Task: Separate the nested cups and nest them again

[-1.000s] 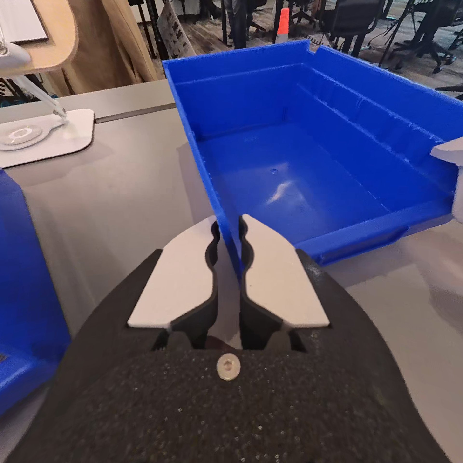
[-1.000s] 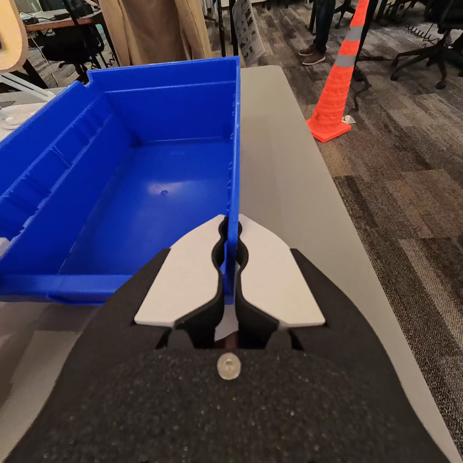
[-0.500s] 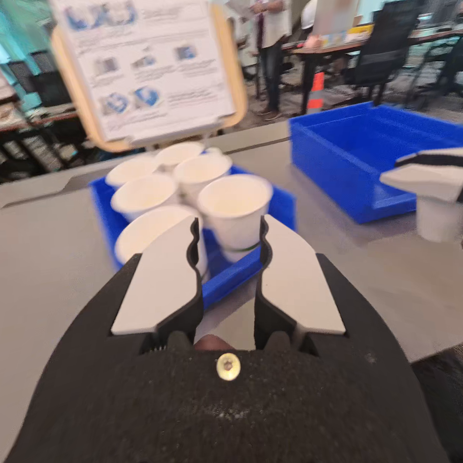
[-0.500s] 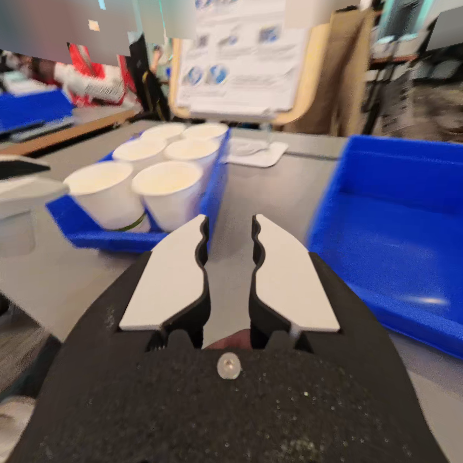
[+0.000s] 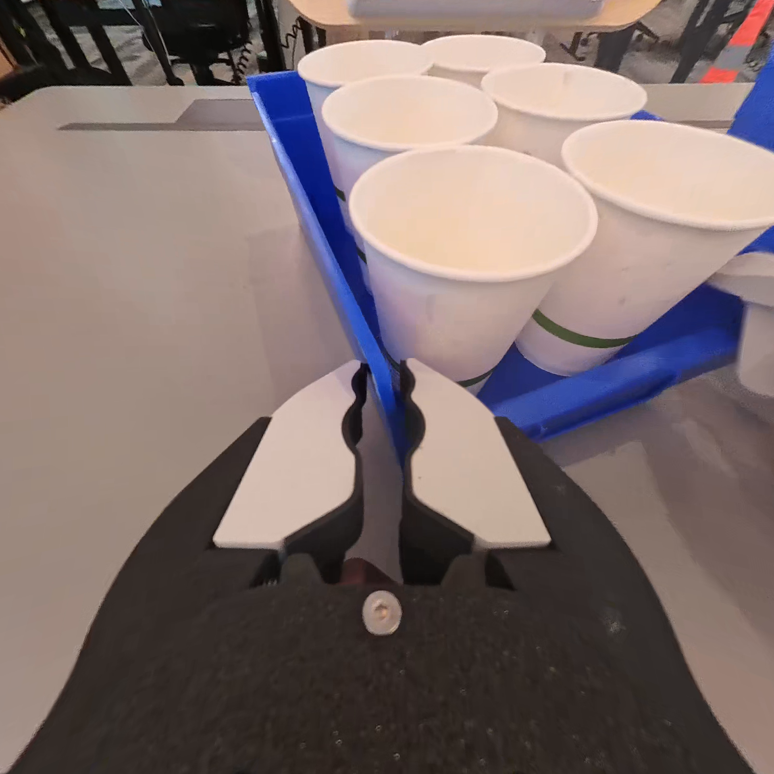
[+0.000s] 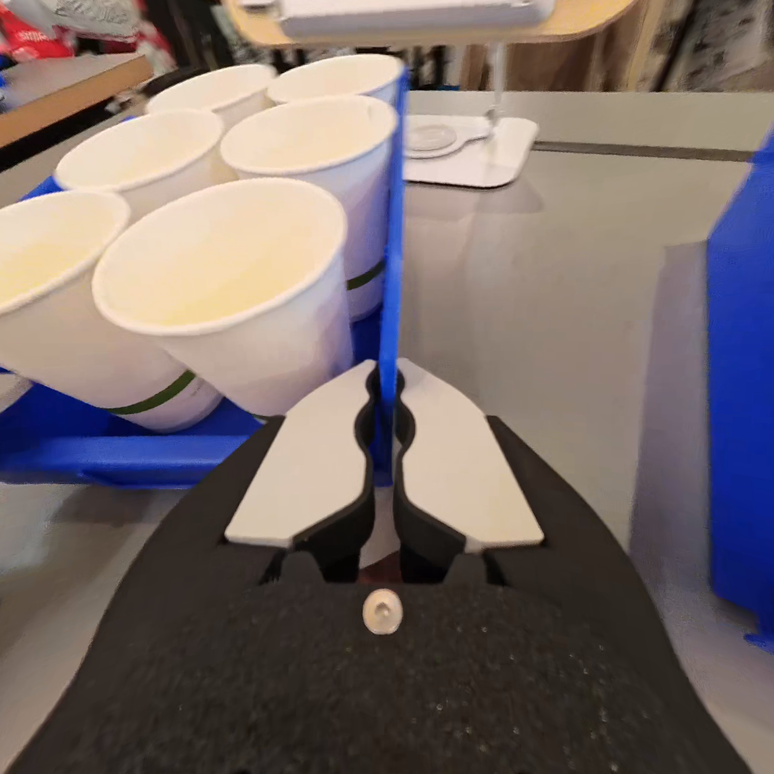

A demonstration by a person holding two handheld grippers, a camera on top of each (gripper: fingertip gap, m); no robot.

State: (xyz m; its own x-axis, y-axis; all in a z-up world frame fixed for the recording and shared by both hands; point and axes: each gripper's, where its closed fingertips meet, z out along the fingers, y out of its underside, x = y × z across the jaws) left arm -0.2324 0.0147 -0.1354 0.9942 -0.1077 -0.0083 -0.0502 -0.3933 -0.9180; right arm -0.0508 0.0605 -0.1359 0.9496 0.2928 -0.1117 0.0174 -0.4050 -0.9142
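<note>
On grey table (image 5: 125, 251), both grippers' jaws pinch blue bin (image 5: 586, 377) walls; cups (image 5: 469, 234) upright, mouths up.

- We find the right gripper (image 6: 387, 379), black-bodied with light grey finger plates, closed on the right side wall of a shallow blue plastic bin (image 6: 391, 268).
- The bin holds six white paper cups (image 6: 218, 268), open ends up; several show a green band near the base.
- The bin rests on a grey tabletop (image 6: 544, 335).
- A second blue plastic bin (image 6: 741, 419) stands well apart at the right edge.
- A white flat stand base (image 6: 473, 150) lies beyond.
- The picture is slightly blurred.
</note>
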